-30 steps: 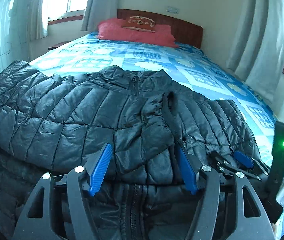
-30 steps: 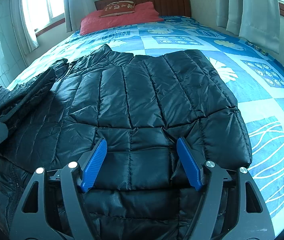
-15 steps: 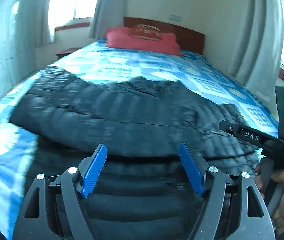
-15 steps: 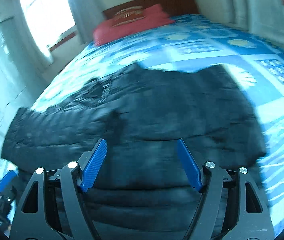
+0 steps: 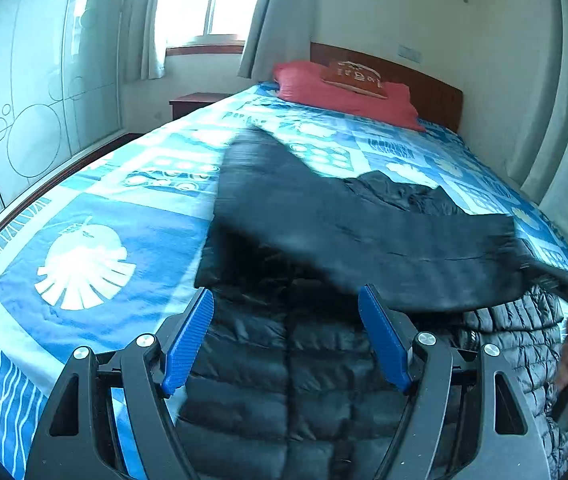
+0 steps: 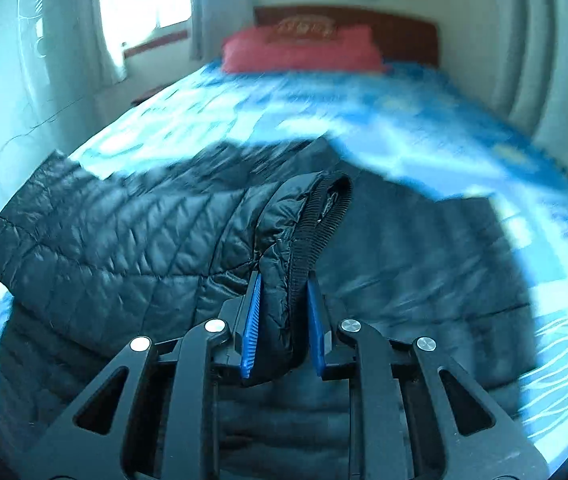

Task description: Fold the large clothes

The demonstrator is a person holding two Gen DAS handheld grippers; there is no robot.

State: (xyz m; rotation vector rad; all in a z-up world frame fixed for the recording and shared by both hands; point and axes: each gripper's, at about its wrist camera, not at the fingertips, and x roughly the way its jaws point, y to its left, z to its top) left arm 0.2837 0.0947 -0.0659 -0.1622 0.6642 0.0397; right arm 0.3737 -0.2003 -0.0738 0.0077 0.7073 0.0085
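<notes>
right gripper point(image 6: 282, 316) now clamped on sleeve cuff point(image 6: 320, 216)

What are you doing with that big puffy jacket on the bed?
A person holding a claw in each hand is folding a black puffer jacket spread on the bed's blue patterned bedspread. The right claw is pinching one sleeve's cuff and lifting that sleeve above the jacket's body. The left claw is open and holds nothing, hovering over the jacket's zipped front. Red pillows sit by the headboard.
</notes>
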